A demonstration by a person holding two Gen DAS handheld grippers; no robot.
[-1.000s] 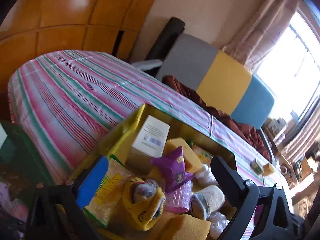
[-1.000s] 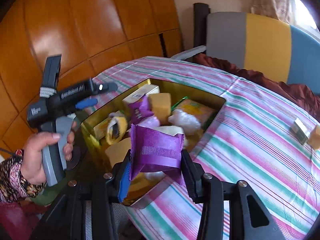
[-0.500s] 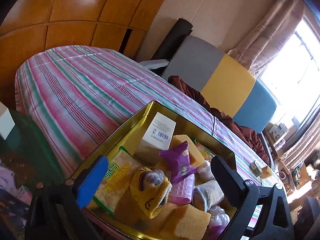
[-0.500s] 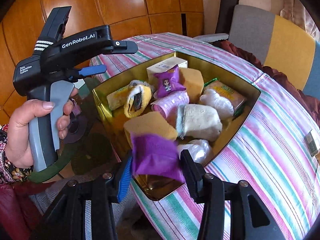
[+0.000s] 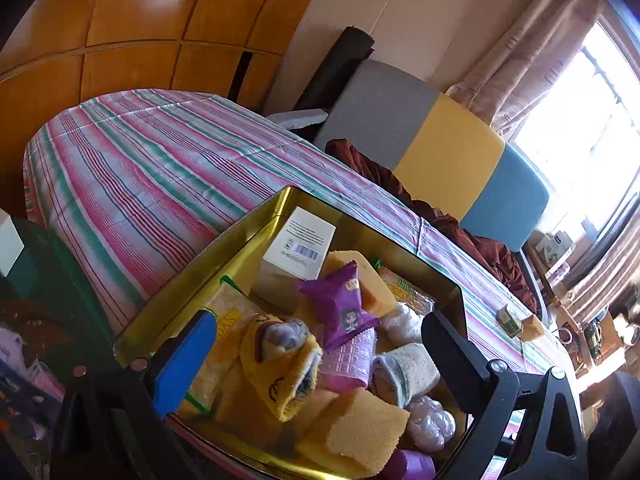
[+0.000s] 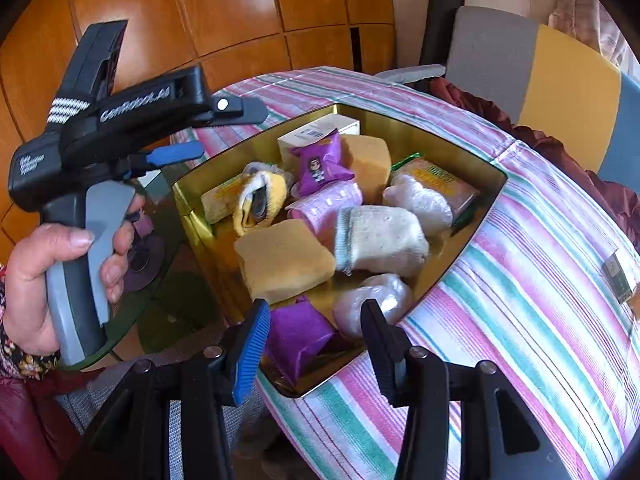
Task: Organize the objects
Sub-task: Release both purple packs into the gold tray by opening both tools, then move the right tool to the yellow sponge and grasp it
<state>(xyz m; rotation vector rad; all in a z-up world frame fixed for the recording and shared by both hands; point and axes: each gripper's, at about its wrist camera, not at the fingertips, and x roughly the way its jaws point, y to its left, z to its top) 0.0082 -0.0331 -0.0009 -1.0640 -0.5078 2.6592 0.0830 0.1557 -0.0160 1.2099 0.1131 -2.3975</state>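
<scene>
Striped tablecloth point(image 6: 540, 280) with gold tin point(image 6: 460, 152) near its edge, small green packet point(image 6: 618, 276) well apart.

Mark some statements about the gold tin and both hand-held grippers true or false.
1. The gold tin sits on the striped tablecloth. True.
2. The white box lies outside the tin. False: it is inside, at the far corner.
3. The right hand-held gripper is clamped on a sponge. False: its jaws stand apart around a purple packet lying in the tin.
4. The left hand-held gripper is open and holds nothing. True.
</scene>
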